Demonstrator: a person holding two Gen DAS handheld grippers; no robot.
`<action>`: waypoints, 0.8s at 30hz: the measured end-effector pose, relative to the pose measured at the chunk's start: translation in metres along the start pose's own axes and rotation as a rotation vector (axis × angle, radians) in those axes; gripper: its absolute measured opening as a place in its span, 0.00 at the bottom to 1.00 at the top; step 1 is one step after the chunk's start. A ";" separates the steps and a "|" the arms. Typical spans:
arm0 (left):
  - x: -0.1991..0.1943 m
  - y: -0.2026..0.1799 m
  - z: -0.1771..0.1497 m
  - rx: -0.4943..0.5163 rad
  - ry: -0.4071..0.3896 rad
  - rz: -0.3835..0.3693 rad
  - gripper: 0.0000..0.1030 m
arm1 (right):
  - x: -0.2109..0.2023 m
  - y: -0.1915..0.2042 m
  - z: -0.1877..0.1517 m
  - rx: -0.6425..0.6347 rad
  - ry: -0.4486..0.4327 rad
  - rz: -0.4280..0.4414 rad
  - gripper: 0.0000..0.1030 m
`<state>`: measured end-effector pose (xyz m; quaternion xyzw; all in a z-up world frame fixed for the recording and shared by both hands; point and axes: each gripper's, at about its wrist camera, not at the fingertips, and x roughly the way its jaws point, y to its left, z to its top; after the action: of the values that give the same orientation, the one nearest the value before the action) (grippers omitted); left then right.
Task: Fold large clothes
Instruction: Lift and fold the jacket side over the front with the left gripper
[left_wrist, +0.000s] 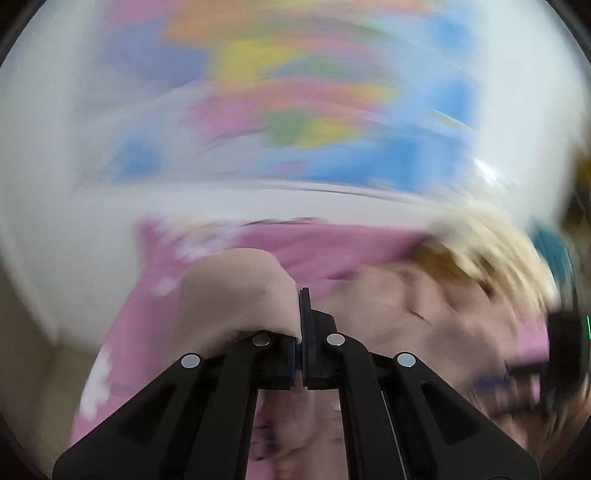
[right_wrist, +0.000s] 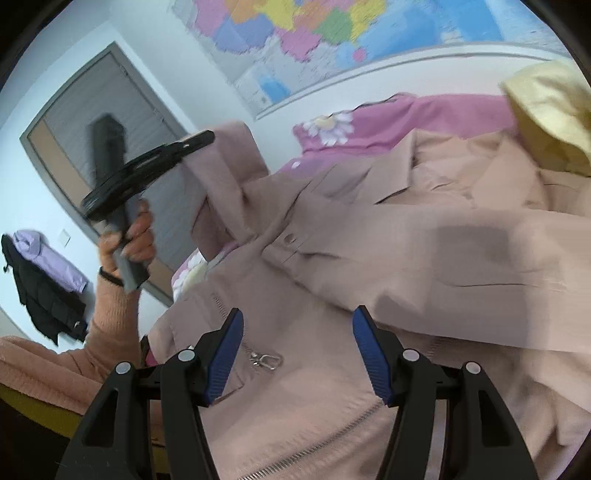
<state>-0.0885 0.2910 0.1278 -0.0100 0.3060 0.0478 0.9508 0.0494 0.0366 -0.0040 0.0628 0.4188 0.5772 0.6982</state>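
Right wrist view first: the right gripper (right_wrist: 297, 354) has its blue-padded jaws spread wide with nothing between them, hovering just over the lower front of a beige-pink zip jacket (right_wrist: 369, 236). Under the jaws lies the zipper pull (right_wrist: 266, 359) beside a slanted pocket zip, and a second zip line runs along the hem edge below. Further out, the left gripper (right_wrist: 201, 138), held up in the person's hand (right_wrist: 129, 240), has pinched one edge or corner of the jacket and holds that flap raised above the rest of the garment. Left wrist view, heavily blurred, agrees: jaws pressed together, with pale jacket cloth bunched against the fingertips (left_wrist: 303, 314); how much cloth sits between the pads cannot be made out. The jacket lies spread, wrinkled and open across a pink bedsheet with daisy print (right_wrist: 388, 114); its collar and a snap button face up. A yellow cloth (right_wrist: 550, 110) lies at the far right, touching the jacket's edge. A wall map (right_wrist: 332, 40) hangs behind, and a door (right_wrist: 110, 147) and hanging coats (right_wrist: 40, 280) sit off to the left. Judgement: folding is at an early stage. One flap is lifted, no finished crease is visible, and the body is unsmoothed. Left to do, probably: lay the raised part across, bring the other side in, then fold lengthwise.
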 end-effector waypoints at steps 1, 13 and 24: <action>0.001 -0.020 -0.001 0.060 0.010 -0.035 0.03 | -0.003 -0.003 0.001 0.009 -0.012 -0.005 0.58; 0.078 -0.132 -0.092 0.461 0.377 -0.132 0.67 | -0.045 -0.036 -0.002 0.073 -0.082 -0.122 0.62; 0.007 0.029 -0.074 -0.084 0.248 -0.053 0.93 | -0.004 -0.008 0.027 -0.030 -0.042 -0.044 0.70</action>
<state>-0.1287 0.3168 0.0643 -0.0637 0.4184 0.0341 0.9054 0.0736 0.0410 0.0105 0.0550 0.3966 0.5665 0.7203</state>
